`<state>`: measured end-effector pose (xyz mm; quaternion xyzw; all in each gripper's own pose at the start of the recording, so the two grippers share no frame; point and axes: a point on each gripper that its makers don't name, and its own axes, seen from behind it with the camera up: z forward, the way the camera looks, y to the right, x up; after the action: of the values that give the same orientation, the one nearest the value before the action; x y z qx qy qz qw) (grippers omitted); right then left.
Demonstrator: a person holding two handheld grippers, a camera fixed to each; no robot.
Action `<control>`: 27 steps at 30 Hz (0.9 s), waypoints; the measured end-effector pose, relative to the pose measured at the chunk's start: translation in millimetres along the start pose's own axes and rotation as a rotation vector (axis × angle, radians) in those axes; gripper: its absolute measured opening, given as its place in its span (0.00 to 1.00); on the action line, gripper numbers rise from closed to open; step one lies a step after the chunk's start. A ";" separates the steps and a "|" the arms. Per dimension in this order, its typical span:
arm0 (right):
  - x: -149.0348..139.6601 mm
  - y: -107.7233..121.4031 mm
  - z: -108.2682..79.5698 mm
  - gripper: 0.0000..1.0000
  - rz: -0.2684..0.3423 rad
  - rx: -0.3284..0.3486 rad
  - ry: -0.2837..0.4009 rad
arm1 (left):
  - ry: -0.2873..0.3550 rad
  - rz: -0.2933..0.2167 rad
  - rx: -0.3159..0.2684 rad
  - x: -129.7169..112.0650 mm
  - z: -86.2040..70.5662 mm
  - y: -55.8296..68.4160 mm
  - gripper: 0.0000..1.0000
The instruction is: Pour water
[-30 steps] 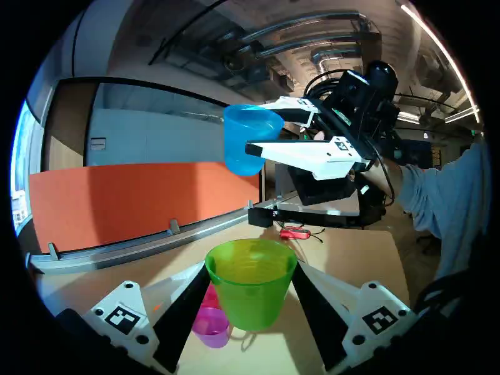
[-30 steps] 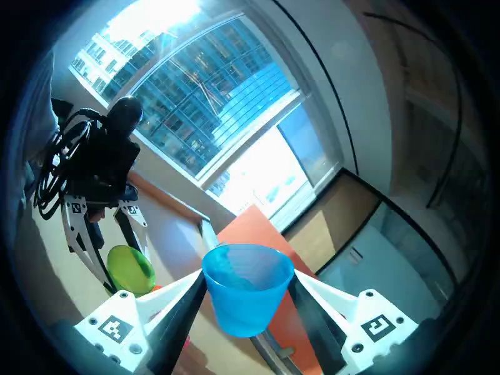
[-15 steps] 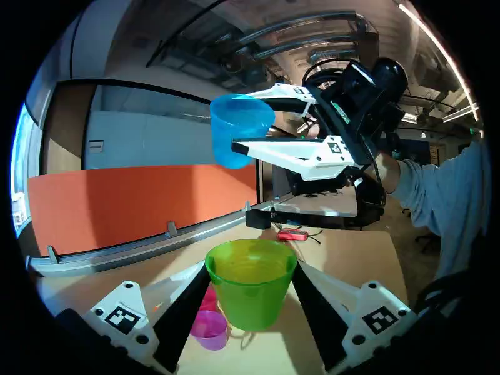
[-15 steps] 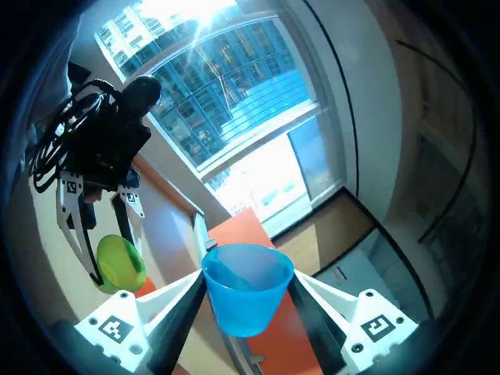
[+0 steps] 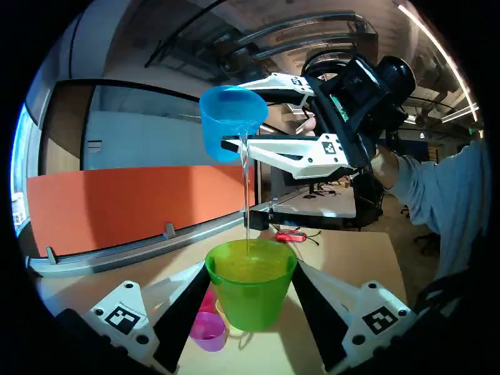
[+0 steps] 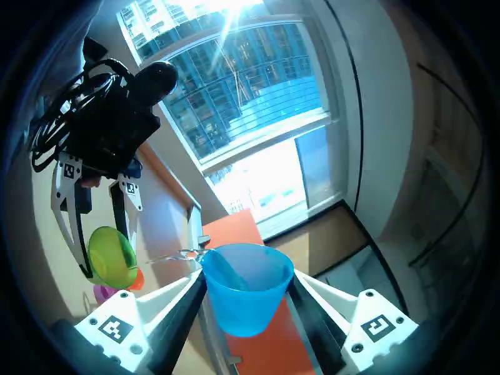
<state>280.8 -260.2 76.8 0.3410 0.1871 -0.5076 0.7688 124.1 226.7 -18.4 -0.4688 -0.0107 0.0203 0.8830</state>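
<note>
Right gripper (image 6: 247, 275) clamps the blue cup (image 5: 232, 128), tipped and held high. Left gripper (image 5: 250, 270) clamps the green cup (image 5: 251, 294) right below. A thin stream (image 5: 245, 187) drops into it. It's a long fall, so a wobble or a steeper tilt would likely splash the table (image 5: 356, 250). Count: two grippers, one stream, four cups, including a pink cup (image 5: 208, 328) and an orange cup (image 5: 220, 308).

A: Which colours do you see?
B: A blue cup (image 5: 231, 122), a green cup (image 5: 251, 287), a pink cup (image 5: 208, 329), an orange panel (image 5: 125, 200).
A: And the left gripper (image 5: 250, 270), the right gripper (image 6: 247, 280)?
B: White, with black-and-white square markers (image 5: 122, 317).
</note>
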 end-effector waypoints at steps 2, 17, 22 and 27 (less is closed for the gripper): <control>0.1 0.4 0.2 0.91 -0.009 -0.001 -0.001 | 0.000 0.000 0.000 0.2 -0.2 -0.3 0.88; 1.3 5.2 3.1 0.91 -0.076 -0.017 -0.005 | -0.005 0.003 -0.003 -2.3 1.0 1.2 0.87; 2.7 8.3 4.9 0.90 -0.101 -0.023 -0.004 | -0.007 0.003 -0.003 -3.6 0.2 0.4 0.87; 5.0 11.0 6.8 0.91 -0.121 -0.027 -0.002 | -0.009 0.004 -0.002 -4.4 -0.3 -1.5 0.87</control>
<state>292.5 -265.5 82.1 0.3183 0.2133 -0.5511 0.7413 119.8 225.3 -17.4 -0.4697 -0.0137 0.0242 0.8824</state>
